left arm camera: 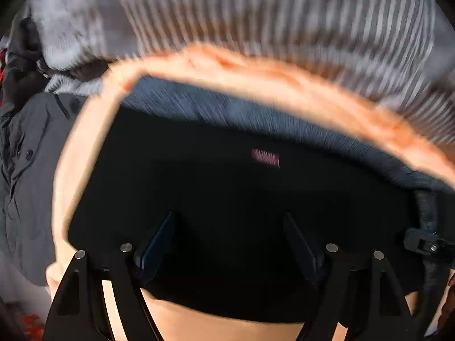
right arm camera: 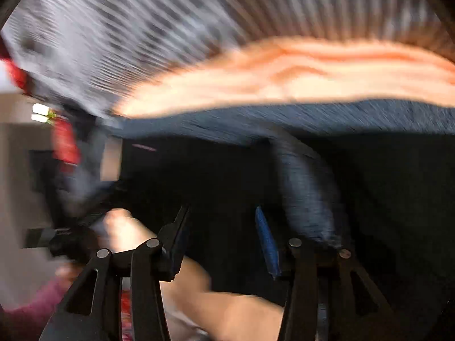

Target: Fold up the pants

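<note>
Beyond my jaws lies a grey-and-white striped cloth (left arm camera: 284, 14), blurred, past the far edge of a pale wooden surface (left arm camera: 284, 82). Left of my left jaws, a grey buttoned shirt (left arm camera: 31, 156) sits crumpled.

Pale orange work surface (left arm camera: 273, 82); striped grey-white cloth (left arm camera: 284, 14) beyond its far edge. Grey buttoned garment (left arm camera: 25, 156) off left edge.

Striped fabric (left arm camera: 284, 14) smeared by motion blur along the top, small red label (left arm camera: 266, 157) on the black pants (left arm camera: 227, 199) unreadable, red object (right arm camera: 65, 142) at left of right-wrist view too blurred to identify
</note>
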Tool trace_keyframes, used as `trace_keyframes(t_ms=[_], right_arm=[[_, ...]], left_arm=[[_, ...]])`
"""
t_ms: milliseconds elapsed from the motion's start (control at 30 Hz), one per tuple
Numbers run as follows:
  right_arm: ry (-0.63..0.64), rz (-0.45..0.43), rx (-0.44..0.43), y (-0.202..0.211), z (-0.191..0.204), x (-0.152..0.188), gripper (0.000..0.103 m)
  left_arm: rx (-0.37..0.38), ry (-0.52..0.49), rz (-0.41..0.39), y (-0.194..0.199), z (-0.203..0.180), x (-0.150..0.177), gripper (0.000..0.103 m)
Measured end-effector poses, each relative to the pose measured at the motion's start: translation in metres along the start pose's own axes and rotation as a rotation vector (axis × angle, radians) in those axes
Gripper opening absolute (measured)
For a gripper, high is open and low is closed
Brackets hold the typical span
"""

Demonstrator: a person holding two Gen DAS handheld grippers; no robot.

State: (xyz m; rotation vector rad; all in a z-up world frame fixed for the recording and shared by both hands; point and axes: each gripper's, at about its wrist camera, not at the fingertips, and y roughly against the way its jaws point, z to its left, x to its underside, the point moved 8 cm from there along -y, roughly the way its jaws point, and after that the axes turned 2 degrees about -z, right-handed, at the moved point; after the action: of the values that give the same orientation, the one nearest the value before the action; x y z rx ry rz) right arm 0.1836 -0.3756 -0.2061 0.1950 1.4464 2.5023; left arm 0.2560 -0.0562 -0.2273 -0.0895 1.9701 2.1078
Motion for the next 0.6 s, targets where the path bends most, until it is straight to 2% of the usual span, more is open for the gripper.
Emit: trace_keyframes(t_ms=[33,67,100,167,267,433,500,533,600], right_arm=[[-0.018,0.010,0.052,-0.008,-0.011,0.001,0.043],[-0.041,-0.003,0.031,-0.007,-0.012,0.001,0.043],[-0.060,-0.040,-0.020,0.003,-0.008,0.001,0.046],[-0.052,-0.110,-0.053,0.026,-0.003,0.005,0.055],[-0.051,-0.222,-0.001,0.070,-0.010,0.030,0.061],[-0.186,-0.292,0.129,0.117,-0.049,0.108,0.062],[-0.265,-0.322,0.187,0.141,-0.080,0.152,0.062],[-0.300,-0.332,0.202,0.160,-0.111,0.170,0.062],[-0.398,-0.362,0.242,0.179,-0.138,0.218,0.062]], left_arm=[[-0.023,-0.010,-0.018,0.001,-0.002,-0.001,0.081],[-0.027,-0.021,-0.025,0.004,-0.004,-0.001,0.081],[-0.006,-0.034,-0.011,0.007,-0.008,0.000,0.081],[0.014,-0.039,0.004,0.014,-0.012,0.005,0.081],[0.056,-0.075,0.012,0.033,-0.028,0.017,0.081],[0.258,-0.174,0.075,0.066,-0.097,0.057,0.081],[0.363,-0.229,0.113,0.075,-0.134,0.080,0.081],[0.399,-0.252,0.129,0.077,-0.149,0.090,0.081],[0.473,-0.300,0.184,0.080,-0.183,0.116,0.081]])
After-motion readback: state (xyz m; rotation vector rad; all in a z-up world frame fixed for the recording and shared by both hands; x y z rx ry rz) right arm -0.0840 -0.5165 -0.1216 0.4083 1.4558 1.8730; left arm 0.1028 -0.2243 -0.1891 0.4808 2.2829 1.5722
